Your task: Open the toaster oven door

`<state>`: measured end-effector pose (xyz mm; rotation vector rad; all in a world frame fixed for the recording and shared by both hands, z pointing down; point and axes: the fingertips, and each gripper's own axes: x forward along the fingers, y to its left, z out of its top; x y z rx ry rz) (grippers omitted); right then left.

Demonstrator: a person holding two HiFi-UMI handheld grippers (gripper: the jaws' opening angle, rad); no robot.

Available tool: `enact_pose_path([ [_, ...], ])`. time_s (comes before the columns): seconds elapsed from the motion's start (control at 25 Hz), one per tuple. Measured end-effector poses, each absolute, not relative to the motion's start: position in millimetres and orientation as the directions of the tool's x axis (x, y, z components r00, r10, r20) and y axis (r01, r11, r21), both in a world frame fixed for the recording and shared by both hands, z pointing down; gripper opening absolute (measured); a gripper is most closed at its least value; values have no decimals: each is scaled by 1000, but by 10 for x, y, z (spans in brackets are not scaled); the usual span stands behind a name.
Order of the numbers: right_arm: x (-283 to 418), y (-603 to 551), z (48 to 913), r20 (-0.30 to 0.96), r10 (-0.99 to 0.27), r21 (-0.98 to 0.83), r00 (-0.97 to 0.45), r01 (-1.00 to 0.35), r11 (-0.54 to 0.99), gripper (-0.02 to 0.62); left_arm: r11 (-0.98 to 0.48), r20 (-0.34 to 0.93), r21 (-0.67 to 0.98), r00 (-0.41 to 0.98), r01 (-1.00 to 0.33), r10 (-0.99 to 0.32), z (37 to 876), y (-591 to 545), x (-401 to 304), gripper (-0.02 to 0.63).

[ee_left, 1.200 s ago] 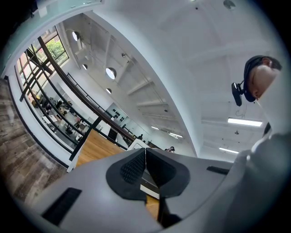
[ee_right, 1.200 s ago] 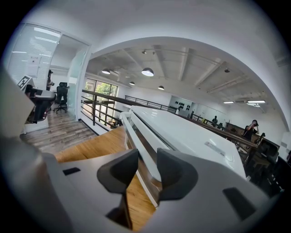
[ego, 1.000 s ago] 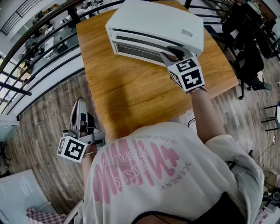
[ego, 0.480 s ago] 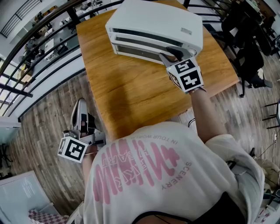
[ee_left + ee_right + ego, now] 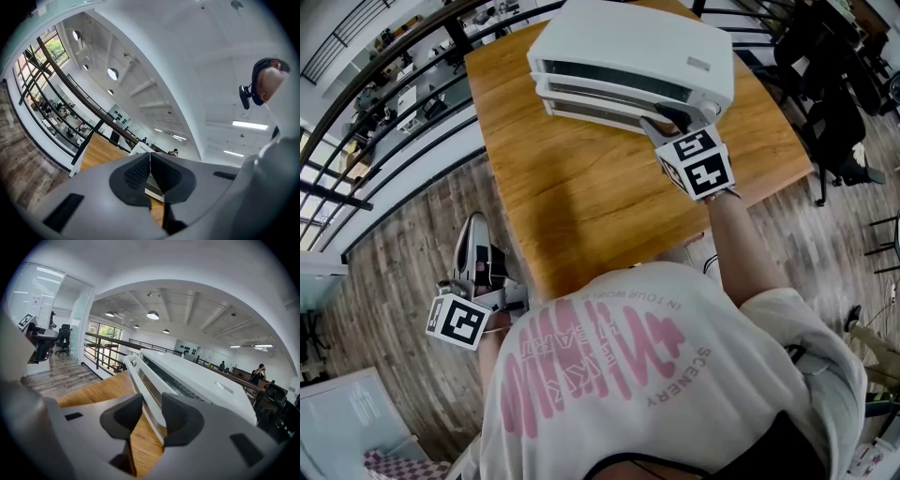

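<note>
Fingers [image 5: 123,413] of the right gripper [image 5: 152,398] pinched the white door handle [image 5: 137,376] so the door [image 5: 595,101] could be tipped down. Just past them, the toaster oven [image 5: 647,47] sat on the wooden table [image 5: 581,206]. The left gripper [image 5: 150,161] hung well behind, closed and empty, as it was not needed.

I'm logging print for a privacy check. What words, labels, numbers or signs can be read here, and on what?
"SCENERY": pink print on the person's T-shirt, seen upside down.
"IN YOUR WORLD": small line on the same shirt; the middle word is uncertain.
Large pink lettering on the shirt: too stylised to read.
Small label on top of the toaster oven: too small to read.
Left marker cube and right marker cube: square patterns, no words.
</note>
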<state>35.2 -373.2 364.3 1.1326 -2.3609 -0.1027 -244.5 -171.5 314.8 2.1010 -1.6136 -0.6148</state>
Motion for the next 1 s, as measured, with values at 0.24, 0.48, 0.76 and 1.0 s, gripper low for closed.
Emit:
enact_pose_path([
  [0.24,308,-3684,3635,405,-751,286,-522,-708,646,133,-242,-90,571,234,-784,-968,3118,-1674,-2473,21],
  [0.48,287,-3595,3687,407,-744,273,-529,-707,652,133,-244,-92,571,235,-784,-968,3145,-1624,-2463,21],
  [0.76,247,-3544,3726,396,-748,282,-533,-704,652,132,-244,-88,571,237,-784,-967,3158,-1572,-2487,21],
  [1.0,218,-3457,3741,401,-745,284,-534,-700,655,130,-247,-91,569,238,-784,-967,3137,-1534,-2482,21],
])
